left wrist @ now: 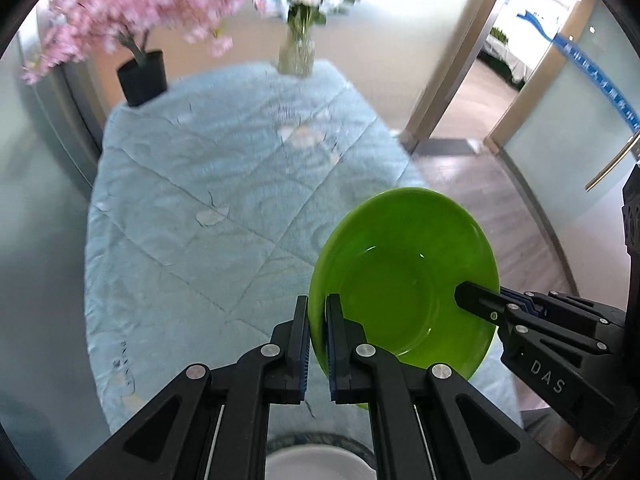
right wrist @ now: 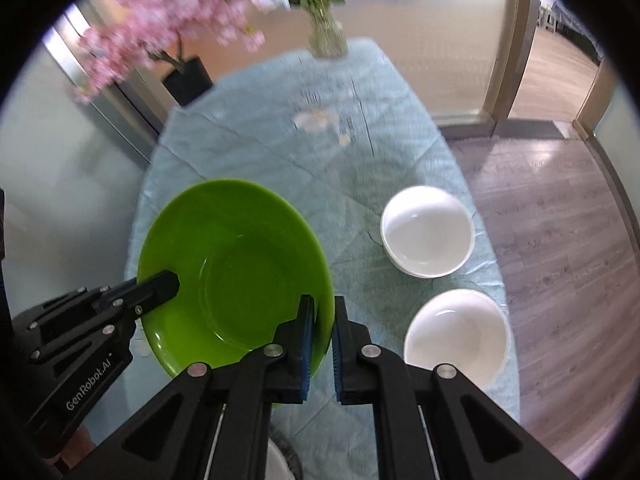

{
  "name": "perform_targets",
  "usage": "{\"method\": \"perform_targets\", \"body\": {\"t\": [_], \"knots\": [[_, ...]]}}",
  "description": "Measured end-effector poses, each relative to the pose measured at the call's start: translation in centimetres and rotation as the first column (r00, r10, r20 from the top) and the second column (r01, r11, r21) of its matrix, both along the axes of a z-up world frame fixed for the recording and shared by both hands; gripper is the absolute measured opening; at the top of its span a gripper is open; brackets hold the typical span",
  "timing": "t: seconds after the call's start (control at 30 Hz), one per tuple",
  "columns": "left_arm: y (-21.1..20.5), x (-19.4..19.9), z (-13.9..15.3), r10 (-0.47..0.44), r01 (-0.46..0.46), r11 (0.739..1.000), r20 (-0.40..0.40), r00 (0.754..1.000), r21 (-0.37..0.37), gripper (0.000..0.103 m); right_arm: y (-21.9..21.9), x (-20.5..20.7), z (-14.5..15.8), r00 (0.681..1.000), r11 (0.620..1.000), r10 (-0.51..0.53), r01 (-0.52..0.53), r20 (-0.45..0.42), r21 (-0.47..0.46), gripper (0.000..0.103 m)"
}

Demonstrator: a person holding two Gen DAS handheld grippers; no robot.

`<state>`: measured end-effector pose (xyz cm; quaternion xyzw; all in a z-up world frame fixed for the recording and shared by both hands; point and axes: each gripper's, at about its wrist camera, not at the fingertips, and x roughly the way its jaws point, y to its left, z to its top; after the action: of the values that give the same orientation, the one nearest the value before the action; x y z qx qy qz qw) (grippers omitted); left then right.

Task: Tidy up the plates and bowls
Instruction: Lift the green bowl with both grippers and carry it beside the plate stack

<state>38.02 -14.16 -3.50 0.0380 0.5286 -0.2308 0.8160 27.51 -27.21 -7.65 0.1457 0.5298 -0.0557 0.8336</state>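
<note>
A glossy lime-green plastic plate is held tilted above a table covered in a pale blue quilted cloth, gripped from two sides. The black left gripper is clamped on the plate's rim at about seven o'clock, one blue-padded finger on each face. The black right gripper is clamped on the opposite rim at about four o'clock in its own view, and shows in the left view entering from three o'clock. On the cloth, at three and four o'clock in the right view, sit a stack of round white bowls and a single white bowl. At twelve o'clock stand a clear glass vase of flowers and a pink blossom tree in a black pot.
</note>
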Motion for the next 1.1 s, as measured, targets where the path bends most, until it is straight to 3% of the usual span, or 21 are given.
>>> {"method": "perform_targets", "body": {"t": [0.2, 0.47, 0.67, 0.9, 1.1], "knots": [[1.0, -5.8, 6.2, 0.017, -0.016, 1.0, 0.052, 0.999, -0.018, 0.004, 0.6, -4.9, 5.8, 0.996, 1.0, 0.009, -0.007, 0.094, -0.022, 0.007], [1.6, -13.8, 10.7, 0.013, -0.011, 0.999, 0.074, 0.997, -0.039, 0.005, 1.1, -11.0, 9.4, 0.99, 0.999, 0.01, -0.005, 0.142, -0.033, 0.006], [1.5, -18.7, 10.7, 0.011, -0.009, 0.999, 0.058, 0.998, -0.051, 0.004, 1.1, -14.5, 9.6, 0.991, 0.999, 0.012, -0.008, 0.134, -0.032, 0.006], [0.3, -23.2, 8.1, 0.012, -0.012, 0.999, 0.007, 1.0, -0.04, 0.005, 0.5, -17.5, 8.2, 0.996, 0.999, 0.004, -0.001, 0.093, -0.036, 0.006], [-1.5, -24.6, 5.2, -0.014, 0.013, 1.0, -0.04, 0.999, -0.018, 0.005, -1.0, -18.9, 5.7, 0.999, 1.0, -0.023, 0.023, 0.04, -0.011, 0.005]]}}
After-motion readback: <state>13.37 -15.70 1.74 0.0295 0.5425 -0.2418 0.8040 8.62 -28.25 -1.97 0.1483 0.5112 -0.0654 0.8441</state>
